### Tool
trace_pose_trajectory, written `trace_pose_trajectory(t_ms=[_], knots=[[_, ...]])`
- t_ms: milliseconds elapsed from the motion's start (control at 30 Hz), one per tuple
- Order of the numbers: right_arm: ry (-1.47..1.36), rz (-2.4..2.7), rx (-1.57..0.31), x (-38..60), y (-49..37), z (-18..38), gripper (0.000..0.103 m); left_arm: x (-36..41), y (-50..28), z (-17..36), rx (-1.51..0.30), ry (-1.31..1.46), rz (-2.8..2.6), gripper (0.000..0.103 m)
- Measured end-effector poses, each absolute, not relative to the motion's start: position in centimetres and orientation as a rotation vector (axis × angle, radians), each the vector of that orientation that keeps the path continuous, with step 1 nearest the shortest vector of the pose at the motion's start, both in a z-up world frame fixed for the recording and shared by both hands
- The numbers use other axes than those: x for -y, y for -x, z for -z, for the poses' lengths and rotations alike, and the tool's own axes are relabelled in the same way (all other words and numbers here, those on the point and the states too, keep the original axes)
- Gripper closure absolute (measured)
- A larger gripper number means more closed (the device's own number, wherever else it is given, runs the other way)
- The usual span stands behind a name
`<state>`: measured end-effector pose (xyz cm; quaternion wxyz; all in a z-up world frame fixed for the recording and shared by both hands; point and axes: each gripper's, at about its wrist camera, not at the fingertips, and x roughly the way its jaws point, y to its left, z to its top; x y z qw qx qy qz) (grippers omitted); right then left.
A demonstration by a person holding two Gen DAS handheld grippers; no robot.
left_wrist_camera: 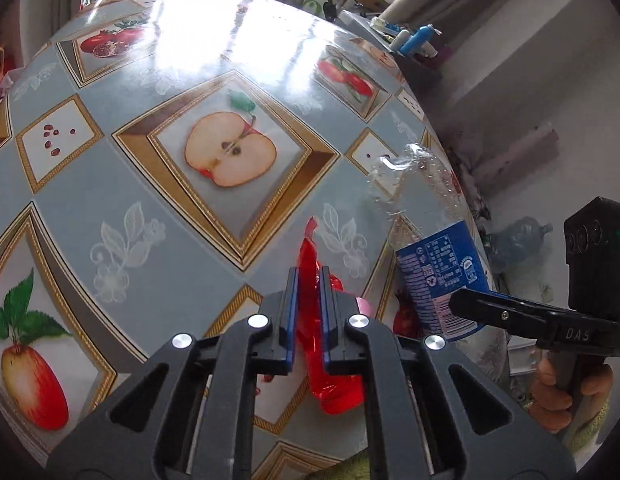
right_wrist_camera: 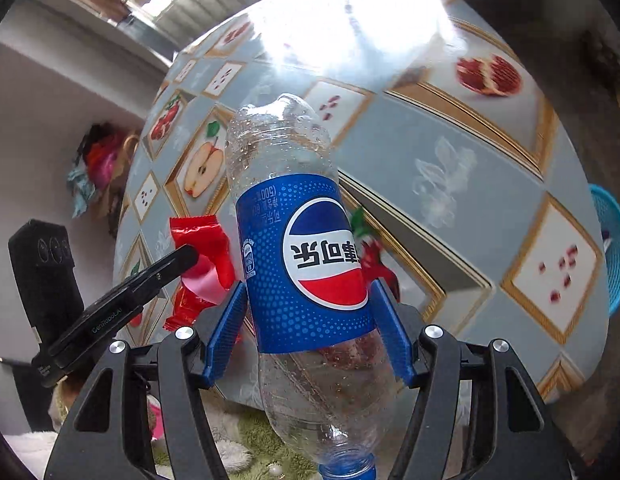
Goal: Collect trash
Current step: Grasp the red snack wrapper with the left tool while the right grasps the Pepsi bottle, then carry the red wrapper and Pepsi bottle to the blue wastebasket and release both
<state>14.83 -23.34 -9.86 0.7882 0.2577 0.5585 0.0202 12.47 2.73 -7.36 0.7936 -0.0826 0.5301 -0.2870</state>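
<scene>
Holding both bits of trash up over the table (left_wrist_camera: 109, 200) with the fruit-print cloth. Left gripper (left_wrist_camera: 308, 292) is clamped tight on a red wrapper (left_wrist_camera: 310, 256), which pokes out toward 12 o'clock between the blue pads. Over at 3 o'clock in that view sits the right gripper (right_wrist_camera: 310, 312), squeezed onto the blue label of an empty plastic bottle (right_wrist_camera: 301, 248), cap end pointing back at 6 o'clock. A blue basket (right_wrist_camera: 614, 248) peeks in at the right view's 3 o'clock edge.

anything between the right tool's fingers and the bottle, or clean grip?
Clean grip. In the right wrist view both blue fingers press straight on the Pepsi bottle label, nothing between. The red wrapper sits in the left tool.
</scene>
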Motion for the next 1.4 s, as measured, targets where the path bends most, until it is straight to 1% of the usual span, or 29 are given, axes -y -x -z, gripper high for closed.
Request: trace_pose_trajectory(t_ms=[33,100,167,233,267,300,500,667,767,933,1033,1200,1367,1400], knots=[[-0.582,-0.027,-1.191,23.6,-14.2,9.9,0.041,-2.6,-12.2,7.4,-1.138,0.161,0.616,0.091],[-0.614,-0.018,-1.178,23.6,-13.6,9.9,0.041,-2.1,-11.7,7.4,-1.137,0.123,0.603,0.080],[-0.609,-0.016,-1.173,23.6,-13.4,9.9,0.040,-1.5,-11.6,7.7,-1.161,0.096,0.598,0.074],[-0.597,-0.020,-1.177,23.5,-13.4,9.9,0.040,-1.2,-11.5,7.8,-1.174,0.090,0.599,0.072],[-0.586,-0.024,-1.180,23.4,-13.4,9.9,0.038,-1.1,-11.4,7.9,-1.176,0.083,0.599,0.072],[-0.577,-0.027,-1.186,23.1,-13.6,10.1,0.036,-1.0,-11.4,8.1,-1.177,0.078,0.595,0.072],[-0.563,-0.049,-1.219,22.9,-13.4,10.4,0.035,0.2,-10.7,7.9,-1.129,-0.006,0.553,0.072],[-0.566,-0.070,-1.243,22.4,-13.6,10.8,0.035,0.7,-10.0,7.7,-1.103,-0.063,0.549,0.085],[-0.569,-0.084,-1.265,22.2,-13.5,11.2,0.035,1.1,-9.9,7.5,-1.090,-0.088,0.547,0.088],[-0.574,-0.107,-1.269,22.3,-13.4,10.9,0.035,1.2,-9.8,7.3,-1.081,-0.104,0.544,0.090],[-0.573,-0.120,-1.276,22.2,-13.4,10.9,0.032,1.3,-9.7,7.2,-1.075,-0.110,0.541,0.090],[-0.575,-0.146,-1.287,21.8,-13.3,11.1,0.032,1.3,-9.7,7.0,-1.067,-0.114,0.537,0.091],[-0.559,-0.147,-1.301,21.5,-13.3,11.6,0.032,1.2,-9.5,6.9,-1.060,-0.117,0.532,0.091],[-0.555,-0.149,-1.300,21.3,-13.3,11.6,0.036,1.2,-9.5,6.9,-1.058,-0.117,0.532,0.092]])
